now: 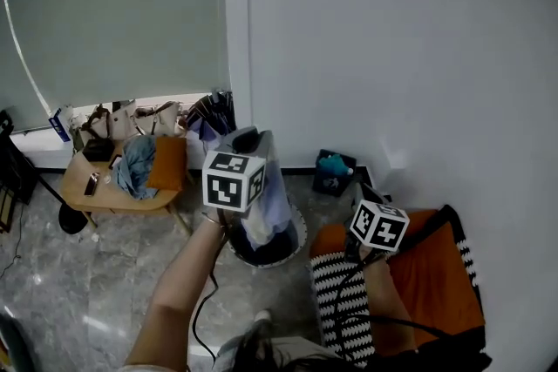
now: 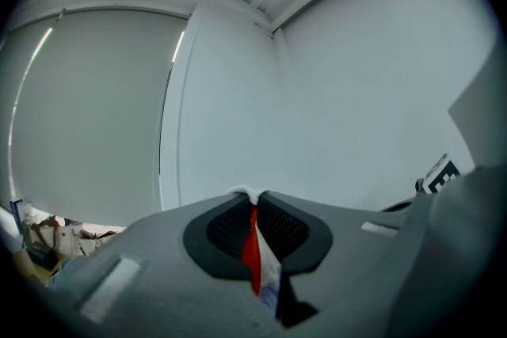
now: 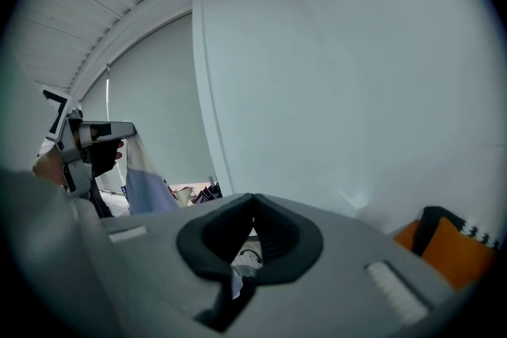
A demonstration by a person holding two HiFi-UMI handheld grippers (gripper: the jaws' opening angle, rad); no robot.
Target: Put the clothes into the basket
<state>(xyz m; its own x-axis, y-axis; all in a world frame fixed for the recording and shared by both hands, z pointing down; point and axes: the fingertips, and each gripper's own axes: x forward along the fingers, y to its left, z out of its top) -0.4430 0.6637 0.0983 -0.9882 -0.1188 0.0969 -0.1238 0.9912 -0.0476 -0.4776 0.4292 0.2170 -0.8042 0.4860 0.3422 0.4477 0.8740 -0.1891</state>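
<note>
We stand in a corner. The white wall closes the far and right sides, and a drawn blind closes the far left. Open grey marbled floor lies at the near left. A low wooden table stands at the far left. An orange armchair with a black-and-white striped cushion fills the near right, so the free lane runs between them. A small dark box sits against the wall just right of the basket.

The left gripper is clenched on a garment, whose red, white and pale blue folds are pinched between the pads. In the head view the garment hangs straight down from the jaws over the basket, and its lower end is at the basket's mouth. We cannot tell whether it touches the inside. The right gripper is held over the armchair, well apart from the garment, with its jaw tips together. A pale patch shows in the slit behind the tips, and we cannot tell what it is.

The basket is dark with a pale rim and stands on the floor between table and armchair. Its inside is mostly hidden by the hanging garment. On the table lie a blue cloth heap and an orange cushion. Bags are lined up along the sill behind it.
</note>
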